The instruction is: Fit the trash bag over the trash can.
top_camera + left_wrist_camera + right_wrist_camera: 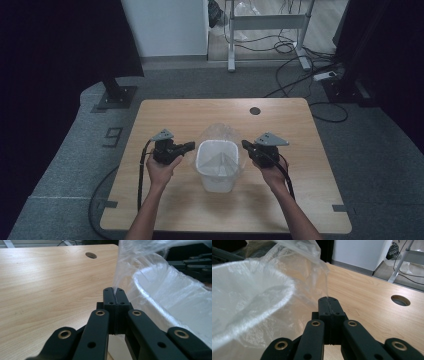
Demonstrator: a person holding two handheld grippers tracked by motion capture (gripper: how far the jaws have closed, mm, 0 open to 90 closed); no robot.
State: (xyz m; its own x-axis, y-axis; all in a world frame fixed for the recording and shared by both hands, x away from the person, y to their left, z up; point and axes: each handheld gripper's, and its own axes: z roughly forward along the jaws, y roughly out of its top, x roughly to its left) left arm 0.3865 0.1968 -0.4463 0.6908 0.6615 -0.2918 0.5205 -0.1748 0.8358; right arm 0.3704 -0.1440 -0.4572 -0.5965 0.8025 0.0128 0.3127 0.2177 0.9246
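A small white bin (217, 172) stands in the middle of the wooden table (165, 112), with a clear plastic bag (218, 134) in and over it. My left gripper (191, 146) sits at the bin's left side. In the left gripper view its jaws are pressed together on an edge of the clear bag (135, 265), the gripper (114, 290) shut on the film. My right gripper (245, 144) is at the bin's right side. In the right gripper view it (328, 299) is shut on the bag's (297, 272) opposite edge. The bin's rim (262, 290) shows through the plastic.
A round cable hole (255, 110) lies in the table's far edge. Beyond the table are a monitor stand base (116, 96), a white frame's legs (231, 45), cables and a power strip (327, 76) on the grey floor.
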